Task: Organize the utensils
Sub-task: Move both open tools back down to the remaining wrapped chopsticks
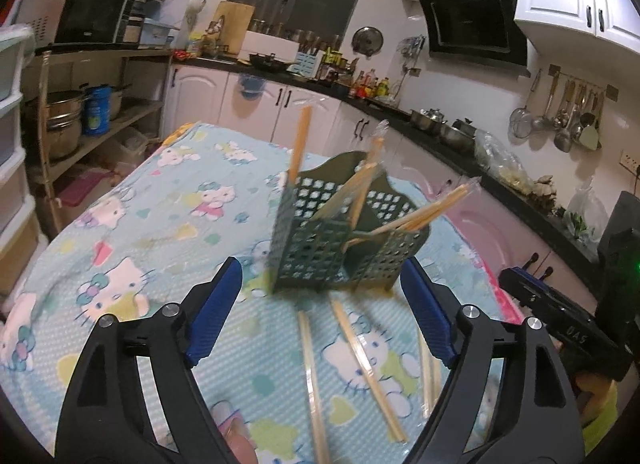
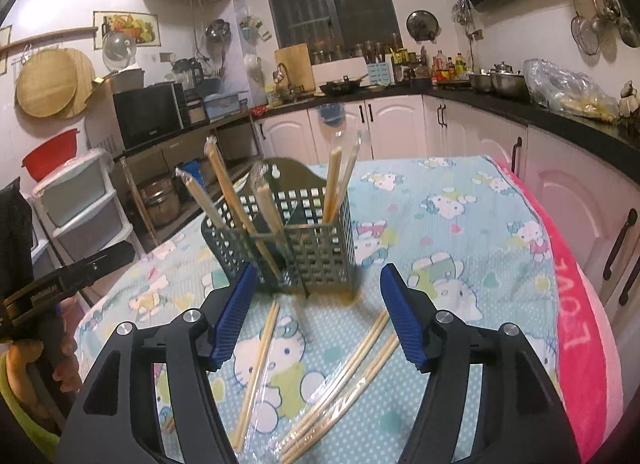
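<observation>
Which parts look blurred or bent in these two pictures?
Left wrist view: the green perforated plastic utensil holder and its wrapped wooden chopsticks are motion-blurred; the cabinets curve. Right wrist view: sharper, with glare on the loose chopsticks' wrappers.

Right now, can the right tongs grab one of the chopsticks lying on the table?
Probably yes. The right tongs are open and empty, and wrapped chopsticks lie on the tablecloth just below and between them. The green holder stands farther back, so nothing seems to block the way down.
</observation>
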Tool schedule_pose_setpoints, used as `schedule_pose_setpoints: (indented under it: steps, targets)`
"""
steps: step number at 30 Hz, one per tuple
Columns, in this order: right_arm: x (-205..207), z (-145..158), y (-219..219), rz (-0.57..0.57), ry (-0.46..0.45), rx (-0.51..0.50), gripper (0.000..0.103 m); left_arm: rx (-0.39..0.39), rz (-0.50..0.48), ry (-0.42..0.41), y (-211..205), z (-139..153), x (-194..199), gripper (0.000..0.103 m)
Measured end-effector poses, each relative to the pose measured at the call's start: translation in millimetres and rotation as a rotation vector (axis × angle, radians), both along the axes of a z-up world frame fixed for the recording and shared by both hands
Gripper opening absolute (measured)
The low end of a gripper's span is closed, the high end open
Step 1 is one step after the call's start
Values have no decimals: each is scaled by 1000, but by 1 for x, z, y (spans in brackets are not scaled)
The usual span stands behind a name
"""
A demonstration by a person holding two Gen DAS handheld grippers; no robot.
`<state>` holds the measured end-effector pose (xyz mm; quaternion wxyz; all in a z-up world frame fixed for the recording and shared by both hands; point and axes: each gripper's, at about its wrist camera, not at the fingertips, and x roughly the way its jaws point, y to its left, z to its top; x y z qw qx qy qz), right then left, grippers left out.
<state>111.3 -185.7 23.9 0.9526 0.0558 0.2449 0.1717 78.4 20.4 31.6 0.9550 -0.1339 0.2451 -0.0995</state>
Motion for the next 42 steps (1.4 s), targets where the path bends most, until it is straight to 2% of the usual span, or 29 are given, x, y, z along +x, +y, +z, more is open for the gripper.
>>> schedule_pose_setpoints:
  steps: [9, 20, 21, 23, 29, 35, 42]
  targets:
    - [2, -19, 7, 12, 65, -35, 64, 5, 22, 60, 15, -19, -5, 74]
    - [7, -41, 15, 44, 150, -75, 64, 44, -25, 147, 3, -45, 2, 74]
    - [8, -44, 15, 44, 157, -79, 64, 45, -39, 157, 0, -49, 4, 72]
    - [10, -49, 14, 45, 173, -82, 64, 41, -64, 181, -4, -56, 7, 61]
    - [22, -63, 9, 37, 223, -71, 64, 25, -124, 248, -20, -73, 18, 49]
    - [44, -68, 12, 45, 246, -107, 63, 52, -161, 297, -35, -83, 32, 41]
    - [86, -83, 16, 28, 286, -197, 50, 85, -196, 348, -47, -92, 51, 35]
